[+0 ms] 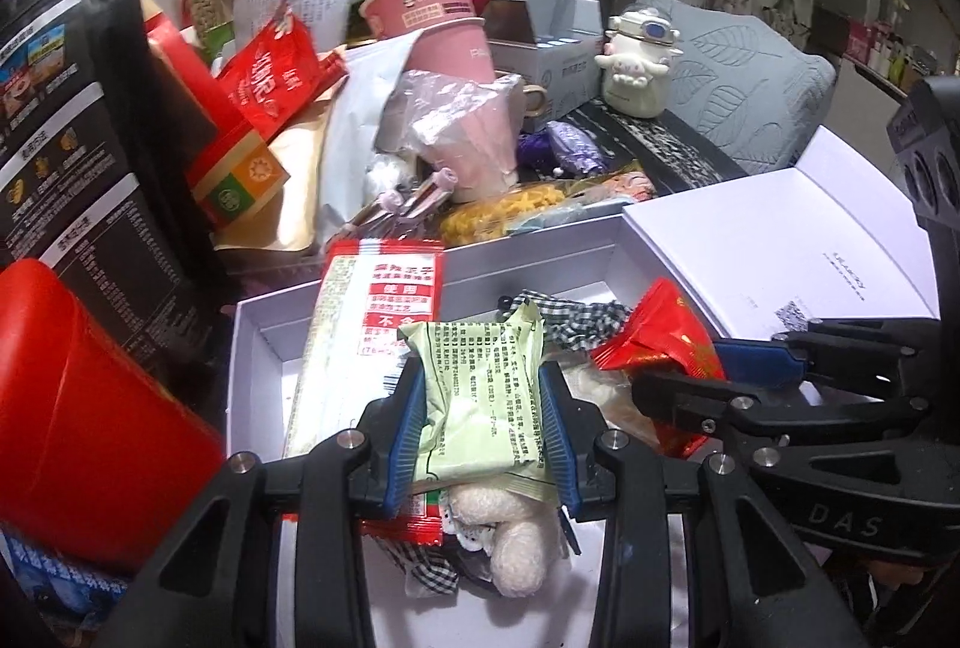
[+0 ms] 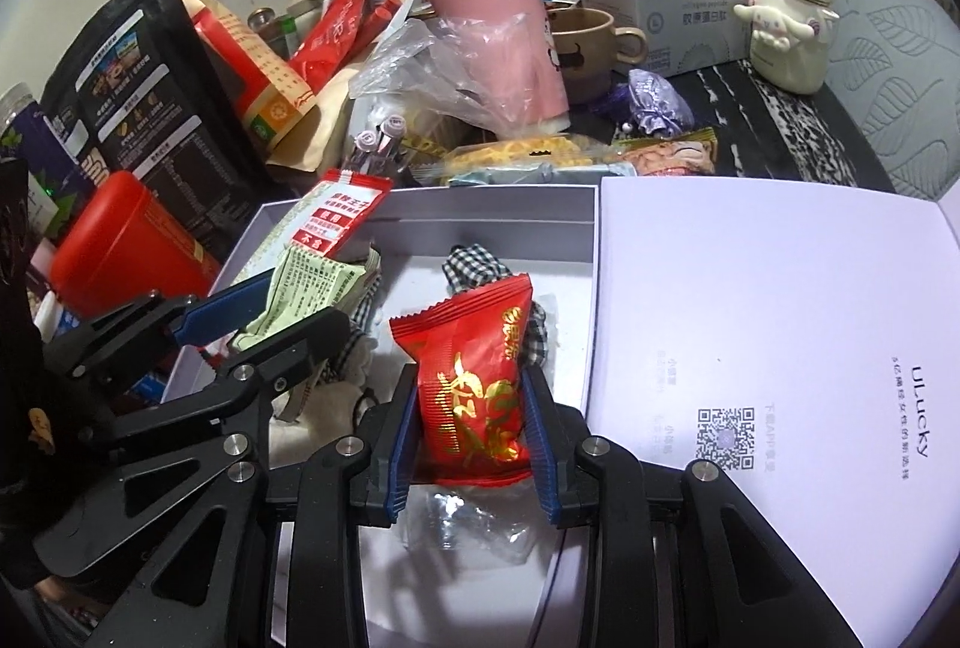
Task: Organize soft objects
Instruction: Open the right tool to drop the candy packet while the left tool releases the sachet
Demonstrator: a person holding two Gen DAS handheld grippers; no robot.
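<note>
Left wrist view: your left gripper (image 1: pixel 485 411) has its blue pads clamped on a pale green snack packet (image 1: pixel 480 390), one pad against each side. The packet hangs over the open white box (image 1: pixel 258 342), above a long red-and-white sachet (image 1: pixel 369 324) that leans on the box's left wall. Below the packet lie a white plush piece (image 1: pixel 510 528) and a black-and-white checked cloth (image 1: pixel 576 318). To the right, your right gripper (image 1: pixel 690 378) enters from the side with a red packet (image 1: pixel 660 336) between its fingers. A white lid (image 1: pixel 780 252) lies beside the box on the right. A red canister (image 1: pixel 90 396) stands outside the box on the left.

Right wrist view: your right gripper (image 2: pixel 474 426) holds a red packet with gold lettering (image 2: pixel 474 384) between its jaws at a narrow setting; both pads touch the packet's sides. The packet sits over the box's (image 2: pixel 420 210) interior, with the checked cloth (image 2: pixel 474 264) just behind it and crumpled clear plastic (image 2: pixel 474 522) on the floor beneath. Your left gripper (image 2: pixel 282 312) shows at left, closed on the green packet (image 2: pixel 312 282). The lid (image 2: pixel 750 288) lies touching the box's right edge. Stacked pink paper cups (image 2: pixel 498 24) stand in the clutter behind the box.
</note>
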